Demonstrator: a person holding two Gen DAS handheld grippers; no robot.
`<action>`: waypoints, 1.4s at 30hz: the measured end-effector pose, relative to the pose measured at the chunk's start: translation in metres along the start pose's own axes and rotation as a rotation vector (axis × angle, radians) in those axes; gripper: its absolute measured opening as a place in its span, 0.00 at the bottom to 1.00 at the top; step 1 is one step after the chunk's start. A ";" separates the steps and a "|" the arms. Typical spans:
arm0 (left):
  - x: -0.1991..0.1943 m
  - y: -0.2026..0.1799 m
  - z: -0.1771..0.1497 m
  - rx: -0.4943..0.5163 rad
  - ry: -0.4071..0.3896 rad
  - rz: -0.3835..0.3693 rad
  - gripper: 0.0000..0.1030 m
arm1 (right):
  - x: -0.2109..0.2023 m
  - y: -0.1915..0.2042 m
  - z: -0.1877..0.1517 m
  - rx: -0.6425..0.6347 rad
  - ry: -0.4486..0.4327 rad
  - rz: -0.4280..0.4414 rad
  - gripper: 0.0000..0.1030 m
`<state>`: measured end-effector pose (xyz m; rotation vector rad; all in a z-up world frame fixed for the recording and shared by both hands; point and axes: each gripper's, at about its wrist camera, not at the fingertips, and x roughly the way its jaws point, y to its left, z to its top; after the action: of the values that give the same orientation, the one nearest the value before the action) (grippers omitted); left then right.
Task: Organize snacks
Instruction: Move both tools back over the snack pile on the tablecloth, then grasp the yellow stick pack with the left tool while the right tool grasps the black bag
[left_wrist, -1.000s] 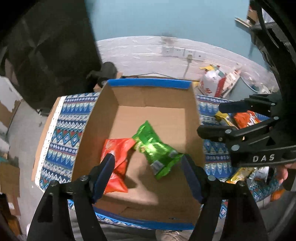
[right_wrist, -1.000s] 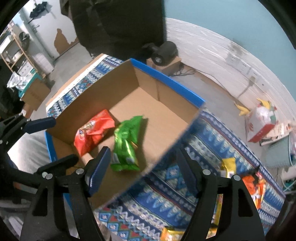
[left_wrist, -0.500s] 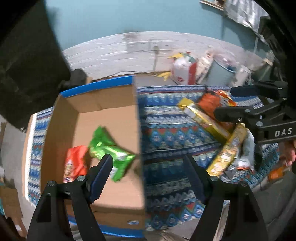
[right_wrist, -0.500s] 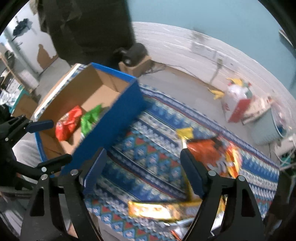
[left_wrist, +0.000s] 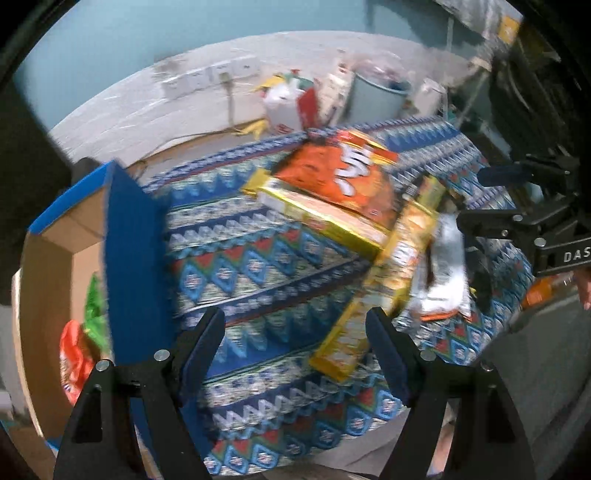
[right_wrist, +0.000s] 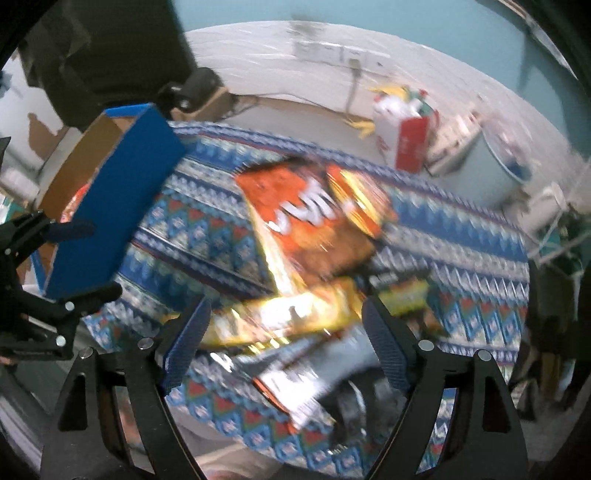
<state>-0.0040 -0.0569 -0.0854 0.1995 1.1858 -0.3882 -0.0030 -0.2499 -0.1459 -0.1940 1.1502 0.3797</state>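
Observation:
A blue-sided cardboard box (left_wrist: 133, 236) stands at the left of a patterned cloth; it holds a green bag (left_wrist: 94, 306) and a red bag (left_wrist: 74, 362). The box also shows in the right wrist view (right_wrist: 110, 206). A pile of snacks lies to the right: an orange chip bag (left_wrist: 343, 177), a yellow pack (left_wrist: 321, 218), a long yellow pack (left_wrist: 373, 299) and a silver pack (left_wrist: 443, 273). My left gripper (left_wrist: 295, 350) is open and empty above the cloth. My right gripper (right_wrist: 288, 339) is open and empty above the long yellow pack (right_wrist: 280, 317) and silver pack (right_wrist: 314, 373).
The patterned cloth (left_wrist: 258, 266) covers the table. Behind it are a white and red bag (left_wrist: 291, 107), a grey bin (left_wrist: 376, 96) and wall sockets (left_wrist: 210, 74). A dark object (right_wrist: 192, 88) sits behind the box. Both views are blurred.
Both grippers have swung right, away from the box and over the snack pile. Both stay open and empty.

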 end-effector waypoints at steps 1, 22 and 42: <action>0.002 -0.007 0.001 0.018 0.006 -0.012 0.78 | 0.000 -0.006 -0.006 0.004 0.006 -0.004 0.81; 0.077 -0.082 0.024 0.135 0.150 -0.110 0.77 | 0.045 -0.059 -0.088 -0.001 0.171 0.023 0.81; 0.133 -0.071 0.036 0.020 0.201 -0.179 0.46 | 0.102 -0.064 -0.094 -0.040 0.240 0.004 0.63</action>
<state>0.0411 -0.1598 -0.1919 0.1525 1.4035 -0.5465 -0.0224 -0.3211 -0.2798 -0.2773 1.3800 0.3906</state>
